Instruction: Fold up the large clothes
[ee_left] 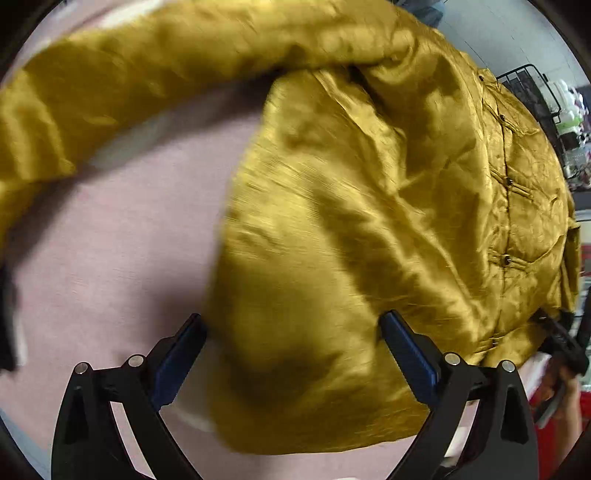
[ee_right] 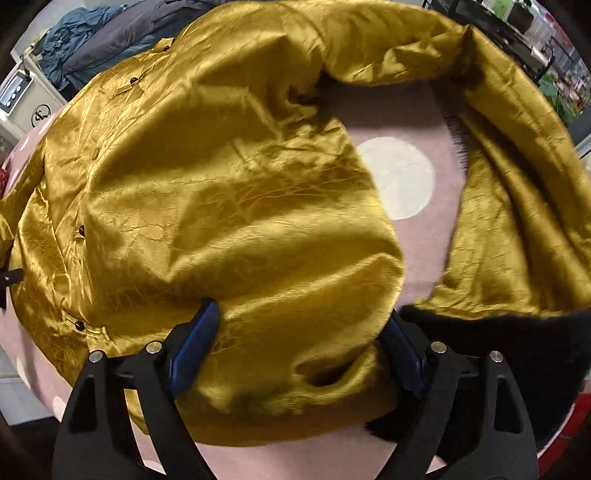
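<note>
No readable brand or text anywhere; only marking is a round dark symbol on a pale box point(ee_right: 35, 110) far left in the right wrist view, too small to read; a small panel with three buttons sits on that box.

Gold satin jacket point(ee_left: 369, 206) lies spread on a pink cloth point(ee_left: 122, 229) with white dots; dark knot buttons run down its front; black fur trim point(ee_right: 517, 343) on one edge, near right in the right wrist view.

Left gripper point(ee_left: 291, 325): jaws wide, blue pads either side of the jacket's near hem, fabric between them, no pinch visible; pointing steeply down.

Right gripper point(ee_right: 301, 317): jaws wide, gold fabric bunched between the blue pads, right pad against the fur trim; whether the pads press on the cloth I cannot tell, looks loose.

Only in the left wrist view: one sleeve point(ee_left: 147, 74) arcing across the far left; black wire rack point(ee_left: 528, 88) far right; a person's hand point(ee_left: 565, 398) on a dark tool at the right edge.

Only in the right wrist view: large white dot point(ee_right: 399, 177) bare between jacket body and the other sleeve; pile of blue and grey clothes point(ee_right: 110, 37) far left; shelving point(ee_right: 524, 29) far right.
</note>
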{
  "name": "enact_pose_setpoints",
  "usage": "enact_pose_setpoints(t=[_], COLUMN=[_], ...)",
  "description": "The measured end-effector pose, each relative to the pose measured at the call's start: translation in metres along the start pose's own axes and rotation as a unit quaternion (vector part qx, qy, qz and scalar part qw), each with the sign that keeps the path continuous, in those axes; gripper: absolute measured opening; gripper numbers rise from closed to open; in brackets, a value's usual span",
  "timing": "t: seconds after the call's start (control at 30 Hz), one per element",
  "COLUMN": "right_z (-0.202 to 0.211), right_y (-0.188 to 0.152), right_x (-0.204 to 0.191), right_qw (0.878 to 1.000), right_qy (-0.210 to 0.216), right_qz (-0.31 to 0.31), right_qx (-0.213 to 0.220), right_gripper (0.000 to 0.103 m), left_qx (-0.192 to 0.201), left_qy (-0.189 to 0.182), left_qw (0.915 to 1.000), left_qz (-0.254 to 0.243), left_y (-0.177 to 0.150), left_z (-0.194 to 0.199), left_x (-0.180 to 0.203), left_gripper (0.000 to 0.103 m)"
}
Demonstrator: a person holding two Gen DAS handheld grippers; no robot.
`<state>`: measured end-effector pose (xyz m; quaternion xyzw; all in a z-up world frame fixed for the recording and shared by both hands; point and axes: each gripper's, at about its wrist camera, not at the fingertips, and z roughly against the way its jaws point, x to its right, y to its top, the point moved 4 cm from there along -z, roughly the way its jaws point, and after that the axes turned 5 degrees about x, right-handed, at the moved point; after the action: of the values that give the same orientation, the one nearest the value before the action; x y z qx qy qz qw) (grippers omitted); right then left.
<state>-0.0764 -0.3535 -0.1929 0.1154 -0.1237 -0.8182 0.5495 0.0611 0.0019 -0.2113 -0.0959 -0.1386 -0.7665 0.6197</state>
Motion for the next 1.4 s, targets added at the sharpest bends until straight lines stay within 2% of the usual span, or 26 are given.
enact_pose_setpoints(t=[0.07, 0.1, 0.13, 0.17, 0.2, 0.23, 0.27, 0.3, 0.4, 0.43, 0.47, 0.57, 0.67, 0.7, 0.73, 0.77, 0.83, 0.87, 0.9, 0.93, 0.97, 1.1, 1.17, 1.3, 1.33, 1.4], right_z=[-0.008, -0.009, -0.009, -0.008, -0.008, -0.006, -0.003, 0.002, 0.021, 0.029, 0.035, 0.06, 0.069, 0.07, 0.069, 0.067, 0.061, 0.056, 0.051, 0.048, 0.046, 0.052, 0.052, 0.055, 0.053, 0.048], right_y=[0.0, 0.0, 0.0, -0.001, -0.002, -0.003, -0.006, -0.009, -0.024, -0.033, -0.039, -0.061, -0.076, -0.084, -0.093, -0.102, -0.109, -0.11, -0.106, -0.105, -0.1, -0.092, -0.073, -0.061, -0.055, -0.049], right_x=[-0.008, -0.011, -0.014, -0.019, -0.021, -0.023, -0.026, -0.028, -0.033, -0.035, -0.037, -0.044, -0.035, -0.034, -0.035, -0.038, -0.045, -0.047, -0.047, -0.048, -0.048, -0.043, -0.032, -0.001, 0.0, 0.0], right_qw=[1.0, 0.999, 0.999, 0.998, 0.997, 0.996, 0.993, 0.989, 0.964, 0.952, 0.947, 0.948, 0.95, 0.95, 0.952, 0.955, 0.961, 0.965, 0.968, 0.97, 0.972, 0.98, 0.982, 0.976, 0.973, 0.969], right_qy=[0.01, 0.011, 0.015, 0.025, 0.034, 0.047, 0.068, 0.094, 0.183, 0.208, 0.22, 0.23, 0.214, 0.207, 0.195, 0.182, 0.167, 0.149, 0.13, 0.119, 0.114, 0.09, 0.08, 0.092, 0.095, 0.1], right_qz=[-0.028, -0.036, -0.043, -0.054, -0.062, -0.073, -0.086, -0.103, -0.183, -0.209, -0.217, -0.195, -0.184, -0.184, -0.179, -0.165, -0.146, -0.141, -0.136, -0.132, -0.13, -0.123, -0.137, -0.185, -0.199, -0.215], right_qx=[-0.011, -0.012, -0.012, -0.014, -0.02, -0.026, -0.033, -0.038, -0.067, -0.081, -0.088, -0.1, -0.131, -0.144, -0.155, -0.163, -0.168, -0.165, -0.165, -0.164, -0.159, -0.125, -0.103, -0.072, -0.069, -0.066], right_gripper=[0.071, 0.059, 0.05, 0.034, 0.029, 0.026, 0.021, 0.017, 0.014, 0.014, 0.013, 0.012, 0.012, 0.012, 0.012, 0.014, 0.024, 0.036, 0.05, 0.054, 0.055, 0.058, 0.058, 0.059, 0.059, 0.059], left_qx=[0.009, 0.006, 0.003, 0.0, -0.003, -0.006, -0.007, -0.004, 0.016, 0.02, 0.022, 0.007, -0.02, -0.031, -0.046, -0.052, -0.051, -0.048, -0.037, -0.026, -0.005, 0.043, 0.061, 0.092, 0.095, 0.101], left_qy=[0.008, 0.005, 0.011, 0.018, 0.02, 0.018, 0.011, 0.004, -0.02, -0.026, -0.032, -0.027, -0.003, 0.006, 0.017, 0.023, 0.029, 0.029, 0.031, 0.032, 0.033, 0.03, 0.035, 0.029, 0.024, 0.001], left_qw=[0.9998, 0.9995, 0.9988, 0.9978, 0.9968, 0.9963, 0.9963, 0.9966, 0.9958, 0.9951, 0.9941, 0.9935, 0.9947, 0.9956, 0.9969, 0.9975, 0.9982, 0.9984, 0.9988, 0.9991, 0.9994, 0.9983, 0.9968, 0.9923, 0.9912, 0.9874], left_qz=[-0.014, -0.031, -0.048, -0.064, -0.077, -0.084, -0.085, -0.082, -0.088, -0.093, -0.101, -0.11, -0.1, -0.088, -0.062, -0.042, -0.009, -0.002, 0.002, 0.003, 0.005, 0.024, 0.038, 0.078, 0.089, 0.122], left_y=[0.0, -0.002, -0.004, -0.006, -0.008, -0.01, -0.012, -0.012, -0.016, -0.017, -0.02, -0.022, -0.045, -0.052, -0.058, -0.061, -0.059, -0.054, -0.048, -0.041, -0.032, 0.003, 0.022, 0.056, 0.048, 0.057], left_z=[-0.003, -0.004, -0.004, -0.003, 0.0, 0.002, 0.009, 0.017, 0.053, 0.065, 0.079, 0.091, 0.08, 0.072, 0.061, 0.054, 0.043, 0.042, 0.042, 0.045, 0.05, 0.062, 0.065, 0.062, 0.071, 0.071], left_x=[0.012, 0.021, 0.028, 0.033, 0.037, 0.04, 0.043, 0.044, 0.049, 0.051, 0.051, 0.055, 0.03, 0.02, 0.006, -0.003, -0.012, -0.012, -0.012, -0.012, -0.011, -0.007, -0.014, -0.02, -0.033, -0.045], left_gripper=[0.09, 0.086, 0.073, 0.058, 0.051, 0.036, 0.029, 0.027, 0.02, 0.016, 0.015, 0.015, 0.016, 0.02, 0.03, 0.034, 0.041, 0.054, 0.06, 0.072, 0.079, 0.083, 0.083, 0.083, 0.083, 0.083])
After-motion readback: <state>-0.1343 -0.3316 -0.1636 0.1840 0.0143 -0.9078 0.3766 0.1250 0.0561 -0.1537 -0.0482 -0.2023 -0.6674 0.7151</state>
